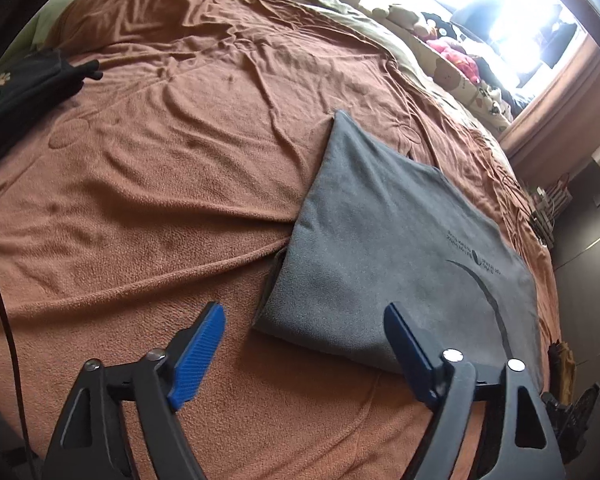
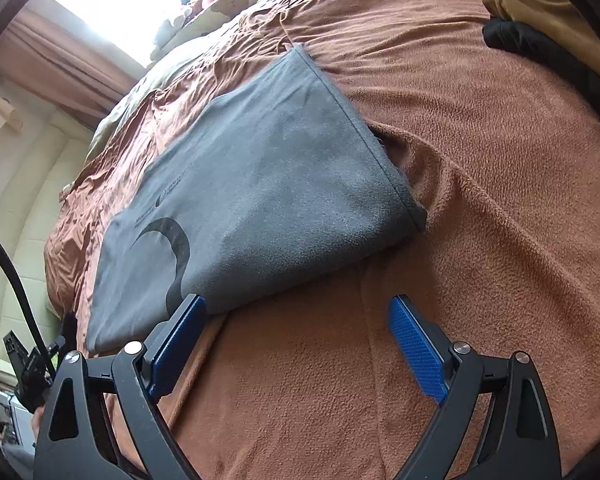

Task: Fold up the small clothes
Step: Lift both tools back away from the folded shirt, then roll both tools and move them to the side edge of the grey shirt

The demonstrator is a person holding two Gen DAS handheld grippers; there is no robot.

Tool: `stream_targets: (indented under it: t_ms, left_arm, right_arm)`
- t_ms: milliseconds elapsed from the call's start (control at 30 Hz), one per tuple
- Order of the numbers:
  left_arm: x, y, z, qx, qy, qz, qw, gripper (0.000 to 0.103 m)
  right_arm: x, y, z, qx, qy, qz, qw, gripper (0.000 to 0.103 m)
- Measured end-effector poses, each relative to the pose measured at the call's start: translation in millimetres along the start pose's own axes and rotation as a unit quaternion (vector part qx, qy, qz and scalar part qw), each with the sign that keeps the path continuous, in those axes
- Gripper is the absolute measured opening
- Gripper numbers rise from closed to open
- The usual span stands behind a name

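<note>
I held the left gripper (image 1: 304,328) and right gripper (image 2: 296,320) wide open, empty, at the folded grey garment's (image 2: 260,184) near edge.

Left hand-held gripper (image 1: 304,340) with blue pads spread apart over the bed's brown blanket (image 1: 148,184), folded grey garment (image 1: 380,248) just ahead at its right finger, black clothing (image 1: 24,84) far ahead left

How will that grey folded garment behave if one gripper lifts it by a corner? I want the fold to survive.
The grey garment looks like soft, napped fabric lying in loose layers, so it would probably droop and unfold rather than stay flat. It seems light. The fuzzy brown blanket underneath would likely drag against it, so pushing may bunch both.
</note>
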State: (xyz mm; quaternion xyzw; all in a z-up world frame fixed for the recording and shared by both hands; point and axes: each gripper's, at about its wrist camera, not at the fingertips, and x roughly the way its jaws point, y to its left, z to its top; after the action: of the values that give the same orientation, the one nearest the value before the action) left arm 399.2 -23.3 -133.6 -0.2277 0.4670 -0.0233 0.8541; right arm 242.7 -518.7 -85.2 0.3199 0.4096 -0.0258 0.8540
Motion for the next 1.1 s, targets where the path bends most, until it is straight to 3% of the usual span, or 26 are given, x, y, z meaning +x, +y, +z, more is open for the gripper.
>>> stream_targets:
  t_ms: [33,100,200,433,600,733,967,1100]
  left_arm:
    - [2.4,2.3,2.0,-0.01,0.004,-0.004,0.9999,0.064]
    - [6.7,6.4,4.3,-0.029,0.008,-0.012,0.9995,0.06]
    - [11.3,9.6,5.0,-0.05,0.017,-0.02,0.9984,0.059]
    - [15.3,22.4,-4.6,-0.095,0.039,-0.035,0.994,0.056]
    - [24.2,24.9,-15.1,-0.125,0.058,-0.045,0.9894,0.044]
    - [31.7,20.0,-19.2,-0.122,0.066,-0.039,0.9897,0.043]
    - [38.6,19.6,-19.9,-0.132,0.063,-0.024,0.9889,0.043]
    - [36.7,17.5,-26.7,-0.145,0.059,-0.017,0.9875,0.043]
  right_arm:
    - [-1.6,-1.8,0.3,0.004,-0.006,0.0,1.0,0.092]
    - [-3.4,-5.3,-0.5,0.012,-0.014,-0.005,1.0,0.092]
    - [-6.6,-9.5,-3.2,0.025,-0.026,-0.004,0.999,0.091]
    - [-9.6,-23.5,-11.7,0.065,-0.038,0.019,0.997,0.077]
    - [-4.0,-28.5,-14.1,0.089,-0.042,0.022,0.995,0.073]
    - [-1.4,-30.2,-14.8,0.105,-0.051,0.036,0.992,0.063]
    - [2.9,-38.5,-16.9,0.14,-0.061,0.036,0.988,0.057]
    - [1.6,-44.5,-21.8,0.167,-0.073,0.036,0.983,0.045]
